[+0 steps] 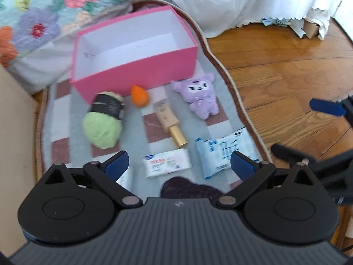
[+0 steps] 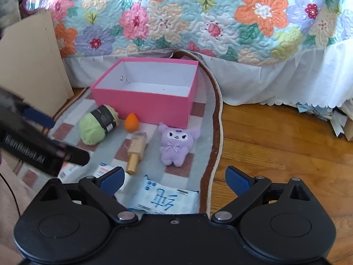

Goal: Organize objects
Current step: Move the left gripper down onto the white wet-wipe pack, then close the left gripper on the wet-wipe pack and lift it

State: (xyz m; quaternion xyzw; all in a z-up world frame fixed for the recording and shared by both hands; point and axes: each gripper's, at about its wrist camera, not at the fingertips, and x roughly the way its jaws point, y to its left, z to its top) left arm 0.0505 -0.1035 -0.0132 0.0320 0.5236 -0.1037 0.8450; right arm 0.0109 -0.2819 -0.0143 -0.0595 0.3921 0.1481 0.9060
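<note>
An empty pink box stands on a checked rug. In front of it lie a green yarn ball, an orange sponge, a gold tube, a purple plush, a small wipes pack and a blue-white packet. My left gripper is open and empty above the near rug. My right gripper is open and empty over the rug's right edge.
A floral quilt with a white skirt hangs behind the box. A cardboard panel stands at the left. Wooden floor lies right of the rug, with papers under the bed skirt.
</note>
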